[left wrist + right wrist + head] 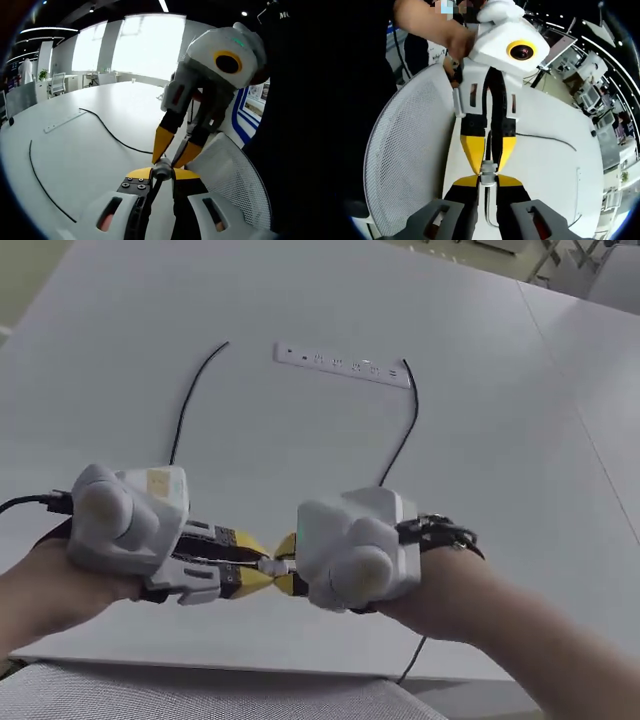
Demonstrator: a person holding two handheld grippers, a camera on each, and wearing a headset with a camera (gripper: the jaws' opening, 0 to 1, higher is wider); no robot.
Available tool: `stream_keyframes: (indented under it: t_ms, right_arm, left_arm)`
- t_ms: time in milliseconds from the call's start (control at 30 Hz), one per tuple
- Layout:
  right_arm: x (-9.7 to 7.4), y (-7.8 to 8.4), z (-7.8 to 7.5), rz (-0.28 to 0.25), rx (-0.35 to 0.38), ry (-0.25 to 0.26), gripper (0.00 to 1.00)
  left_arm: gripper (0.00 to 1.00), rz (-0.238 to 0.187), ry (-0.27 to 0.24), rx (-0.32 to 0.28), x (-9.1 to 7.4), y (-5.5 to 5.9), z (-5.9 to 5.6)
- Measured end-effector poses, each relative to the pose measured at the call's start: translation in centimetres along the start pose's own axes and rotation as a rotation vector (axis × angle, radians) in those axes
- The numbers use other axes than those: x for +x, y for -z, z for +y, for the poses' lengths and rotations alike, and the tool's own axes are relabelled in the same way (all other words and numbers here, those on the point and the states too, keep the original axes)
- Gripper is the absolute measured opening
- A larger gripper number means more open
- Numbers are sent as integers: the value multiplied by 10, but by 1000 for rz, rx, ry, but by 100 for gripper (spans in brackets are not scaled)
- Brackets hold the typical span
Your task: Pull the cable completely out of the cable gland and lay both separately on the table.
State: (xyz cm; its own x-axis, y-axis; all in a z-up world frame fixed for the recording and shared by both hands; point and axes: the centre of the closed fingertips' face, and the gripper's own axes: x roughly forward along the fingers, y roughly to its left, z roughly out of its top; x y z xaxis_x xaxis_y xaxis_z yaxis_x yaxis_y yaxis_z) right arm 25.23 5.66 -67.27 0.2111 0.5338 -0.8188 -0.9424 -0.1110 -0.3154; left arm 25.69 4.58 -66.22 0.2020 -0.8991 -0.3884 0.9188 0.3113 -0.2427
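Now, left tool [162, 175], right tool [487, 181], tip to tip, both clamped on cable gland [272, 565]

Soft, even light covers the white table [300, 300]; shadows are faint. In the left gripper view the windows [145, 45] glare white. Both gripper views bend at their margins, and close parts look slightly blurred, perhaps.

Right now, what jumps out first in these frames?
The left gripper and right gripper meet tip to tip, yellow jaws closed on the small cable gland, held near the front edge of the white table. Farther back lie a white power strip and a black cable.
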Motion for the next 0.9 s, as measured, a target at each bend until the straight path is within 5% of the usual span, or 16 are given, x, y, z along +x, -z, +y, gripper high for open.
stream_keyframes:
  t_ms: [300, 567, 767, 867, 900]
  right_arm:
    - [1, -1, 2, -3, -16, 92, 7]
    - [-4, -2, -3, -39, -54, 95, 8]
    - [-12, -5, -4, -108, 129, -7, 13]
    - [-20, -6, -6, -158, 241, -97, 21]
    - [-23, -6, -2, -162, 284, -171, 20]
  left_arm:
    - [15, -2, 15, -53, -2, 0, -1]
    - [15, 0, 8, -19, -3, -4, -1]
    - [15, 9, -10, 23, -3, -3, -1]
    - [15, 19, -10, 59, -4, -2, -3]
    - [15, 42, -9, 112, -5, 0, -4]
